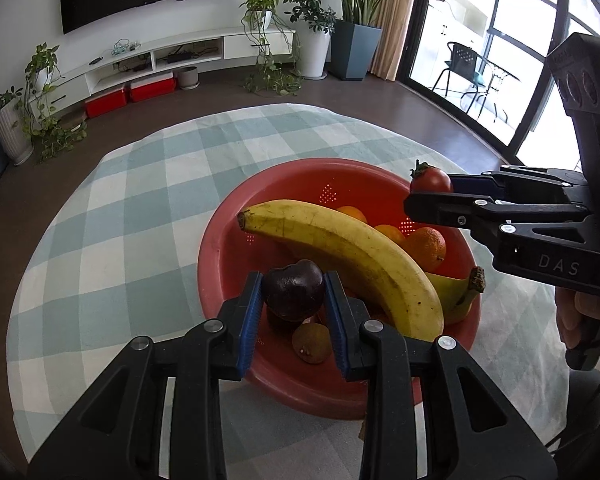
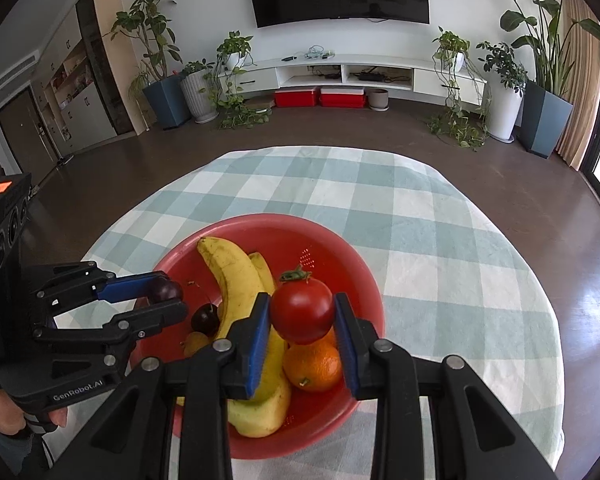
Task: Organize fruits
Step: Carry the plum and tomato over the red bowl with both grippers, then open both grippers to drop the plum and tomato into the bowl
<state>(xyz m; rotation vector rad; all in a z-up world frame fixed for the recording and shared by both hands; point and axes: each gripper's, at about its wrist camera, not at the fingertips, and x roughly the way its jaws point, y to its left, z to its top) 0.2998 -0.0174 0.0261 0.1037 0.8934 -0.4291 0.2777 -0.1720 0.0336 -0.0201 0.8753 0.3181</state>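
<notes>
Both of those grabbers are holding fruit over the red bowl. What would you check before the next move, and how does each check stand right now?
1. Left tool clamped on the dark plum: ok.
2. Right tool clamped on the tomato: ok.
3. Both fruits over the red bowl: ok.
4. The two tools apart: ok.
5. Free spot among the bananas and oranges: cannot tell.

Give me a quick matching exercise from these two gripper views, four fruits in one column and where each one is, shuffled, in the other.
Things:
1. tomato
2. dark plum
3. kiwi
4. orange

Places:
A. held between the left gripper's pads
B. in the red bowl, beside the bananas
C. held between the right gripper's pads
D. in the bowl, below the left gripper's fingers

Pairs: 1-C, 2-A, 3-D, 4-B
</notes>
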